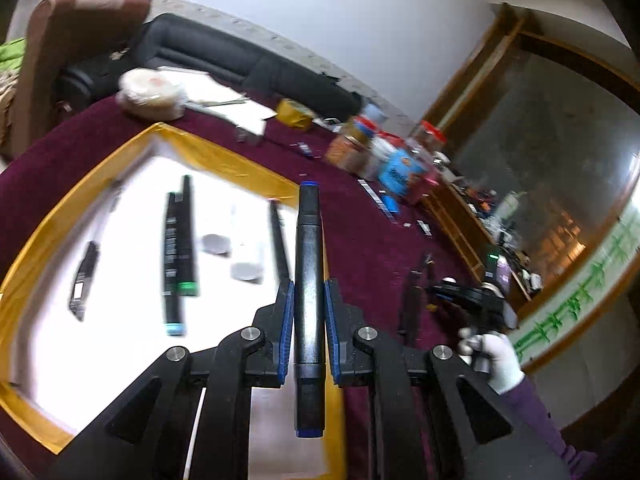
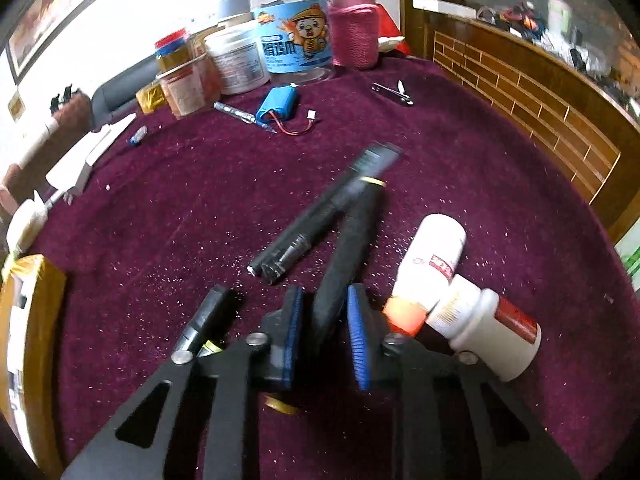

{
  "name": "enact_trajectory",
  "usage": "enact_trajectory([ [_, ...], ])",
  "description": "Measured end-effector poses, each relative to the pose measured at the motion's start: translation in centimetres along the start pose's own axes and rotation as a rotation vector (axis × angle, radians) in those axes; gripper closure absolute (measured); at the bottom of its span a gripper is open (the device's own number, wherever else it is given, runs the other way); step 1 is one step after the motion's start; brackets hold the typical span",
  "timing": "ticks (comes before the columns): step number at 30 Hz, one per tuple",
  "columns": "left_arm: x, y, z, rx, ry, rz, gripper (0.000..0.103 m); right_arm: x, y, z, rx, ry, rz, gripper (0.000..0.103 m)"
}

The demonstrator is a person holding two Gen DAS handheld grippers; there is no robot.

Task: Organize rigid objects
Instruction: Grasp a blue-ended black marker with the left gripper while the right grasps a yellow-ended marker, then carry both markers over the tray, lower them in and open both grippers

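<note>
My left gripper (image 1: 309, 300) is shut on a black marker with blue ends (image 1: 309, 264) and holds it above the edge of a white, yellow-taped box (image 1: 216, 152). Several black markers (image 1: 180, 248) lie in the box. My right gripper (image 2: 325, 312) is shut on a black marker (image 2: 352, 240), low over the purple cloth (image 2: 200, 184). Another black pen with a gold ring (image 2: 320, 212) lies just ahead of it. A third marker (image 2: 208, 316) lies left of the fingers. In the left wrist view the right gripper (image 1: 416, 296) shows at the right, held by a gloved hand.
Two white bottles (image 2: 436, 256) (image 2: 488, 332) lie right of the right gripper. Jars and a pink flask (image 2: 354, 20) stand at the cloth's far edge, with a blue battery pack (image 2: 280, 104) and nail clippers (image 2: 394, 94) near them. A wooden ledge (image 2: 540, 100) borders the right. A sofa (image 1: 224, 56) lies beyond the table.
</note>
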State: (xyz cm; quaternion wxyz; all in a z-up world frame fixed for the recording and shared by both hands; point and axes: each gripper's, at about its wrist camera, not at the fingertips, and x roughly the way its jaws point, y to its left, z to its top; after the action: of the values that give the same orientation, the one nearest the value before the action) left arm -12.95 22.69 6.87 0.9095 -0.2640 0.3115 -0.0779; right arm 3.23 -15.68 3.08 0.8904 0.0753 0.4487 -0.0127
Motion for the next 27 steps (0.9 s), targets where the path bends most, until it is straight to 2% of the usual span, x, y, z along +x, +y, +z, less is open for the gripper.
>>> enact_trajectory([
  [6,0.8,2.5,0.0,-0.033,0.044,0.057,0.091,-1.6,-3.5,-1.0,0.167,0.033,0.232,0.090],
  [7,0.9,2.9,0.0,-0.039,0.053,0.062,0.091,-2.1,-4.0,-1.2,0.195,0.037,0.293,0.090],
  [12,2.7,4.0,0.2,-0.068,0.122,0.099,0.091,-4.7,-3.2,-1.8,0.223,0.041,0.463,0.090],
  [19,5.0,4.6,0.7,-0.081,0.208,0.165,0.090,-6.7,3.8,-2.3,0.097,0.093,0.621,0.090],
  [24,5.8,6.0,0.8,-0.131,0.244,0.202,0.080,-6.9,9.9,-3.6,-0.010,0.168,0.698,0.090],
  [27,5.2,7.4,1.3,-0.183,0.227,0.217,0.077,-6.8,13.8,-4.3,-0.078,0.214,0.734,0.090],
])
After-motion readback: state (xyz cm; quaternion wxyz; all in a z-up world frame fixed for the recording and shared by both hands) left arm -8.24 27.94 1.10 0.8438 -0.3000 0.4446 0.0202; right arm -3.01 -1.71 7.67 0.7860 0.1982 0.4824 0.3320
